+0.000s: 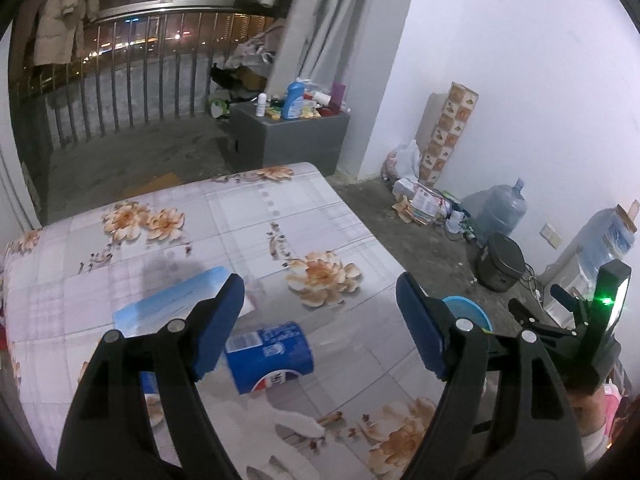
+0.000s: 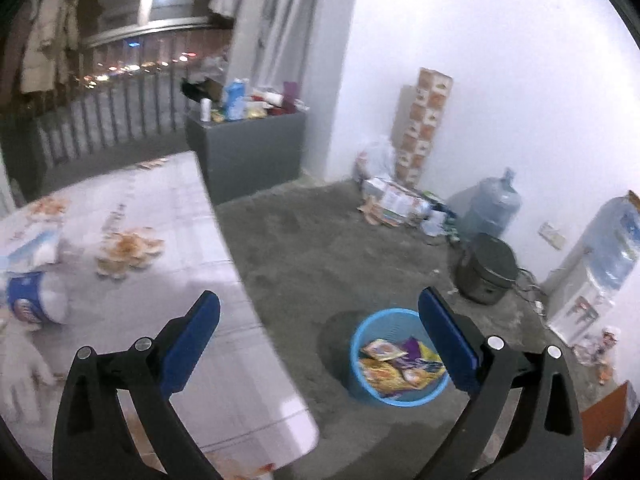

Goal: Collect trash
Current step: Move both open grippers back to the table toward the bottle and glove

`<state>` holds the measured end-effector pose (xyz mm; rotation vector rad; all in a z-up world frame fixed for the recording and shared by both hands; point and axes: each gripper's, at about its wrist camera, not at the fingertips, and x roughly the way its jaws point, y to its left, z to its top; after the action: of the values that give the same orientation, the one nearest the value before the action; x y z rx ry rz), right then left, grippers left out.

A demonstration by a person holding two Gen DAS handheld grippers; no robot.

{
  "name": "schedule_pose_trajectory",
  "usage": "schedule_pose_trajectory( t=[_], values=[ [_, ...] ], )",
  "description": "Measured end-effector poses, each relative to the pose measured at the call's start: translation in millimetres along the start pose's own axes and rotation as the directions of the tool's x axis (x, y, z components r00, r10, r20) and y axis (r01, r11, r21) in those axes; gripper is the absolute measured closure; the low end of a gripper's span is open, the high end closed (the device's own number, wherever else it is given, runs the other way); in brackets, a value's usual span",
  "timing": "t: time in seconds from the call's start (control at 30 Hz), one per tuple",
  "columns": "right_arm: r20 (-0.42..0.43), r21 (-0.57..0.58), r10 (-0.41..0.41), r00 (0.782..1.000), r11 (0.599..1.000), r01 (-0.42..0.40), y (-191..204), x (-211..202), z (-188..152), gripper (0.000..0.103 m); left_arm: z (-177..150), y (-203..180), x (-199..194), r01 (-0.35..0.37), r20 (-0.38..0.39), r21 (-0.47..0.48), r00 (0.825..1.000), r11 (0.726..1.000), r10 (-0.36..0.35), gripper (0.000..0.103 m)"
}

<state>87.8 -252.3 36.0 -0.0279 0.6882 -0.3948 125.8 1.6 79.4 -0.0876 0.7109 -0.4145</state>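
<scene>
Trash [image 2: 400, 362]: bright crumpled wrappers filling blue basket [image 2: 362, 390].

The right hand-held gripper [image 2: 320, 322] is seen empty, jaws wide, above a round blue plastic basket [image 2: 360, 390] of wrappers at lower centre.

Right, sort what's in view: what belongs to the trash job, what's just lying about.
Job:
blue can
blue-and-white packet
white glove
blue bin, with wrappers in it

Lying about:
water jug
black cooker
grey cabinet
water dispenser
</scene>
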Motion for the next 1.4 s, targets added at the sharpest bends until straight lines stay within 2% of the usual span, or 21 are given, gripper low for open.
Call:
schedule_pose_trajectory(
  t=[0.13, 0.23, 0.5, 0.87, 1.2, 1.27, 1.4],
  values=[
    [0.018, -0.003, 0.102, 0.995, 0.995, -0.102, 9.6, -8.0, 1.1, 0.006, -5.6, 10.9, -4.2, -0.014, 0.007, -0.016, 1.0, 1.0, 0.014, 0.029],
    [0.046, -0.004, 0.148, 0.988, 0.989, -0.148, 19.8, -13.7, -1.9, 0.006, -13.7, 20.1, -7.6, -0.028, 0.007, -0.022, 1.0, 0.999, 0.028, 0.029],
    [0.059, -0.048, 0.286, 0.956, 0.958, -0.284, 58.0, -26.3, -5.9, 0.006, -40.8, 42.4, -14.5, -0.074, -0.013, -0.039, 0.997, 0.996, 0.074, 0.028],
    [0.023, -0.052, 0.366, 0.93, 0.93, -0.365, 85.2, -29.8, -5.2, 0.006, -55.0, 64.1, -23.6, -0.11, -0.018, -0.055, 0.994, 0.992, 0.11, 0.028],
    [-0.012, 0.011, 0.397, 0.918, 0.918, -0.397, 75.4, -22.5, -4.8, 0.006, -61.8, 74.9, -32.8, -0.133, -0.007, -0.07, 0.991, 0.989, 0.133, 0.028],
    [-0.018, 0.041, 0.418, 0.908, 0.908, -0.417, 70.9, -19.9, -5.5, 0.006, -66.5, 78.3, -39.7, -0.145, 0.0, -0.079, 0.989, 0.986, 0.146, 0.028],
    [-0.054, 0.089, 0.483, 0.874, 0.874, -0.478, 69.2, -10.4, -9.8, 0.006, -76.9, 86.1, -48.0, -0.163, -0.01, -0.097, 0.987, 0.982, 0.163, 0.028]
  ],
)
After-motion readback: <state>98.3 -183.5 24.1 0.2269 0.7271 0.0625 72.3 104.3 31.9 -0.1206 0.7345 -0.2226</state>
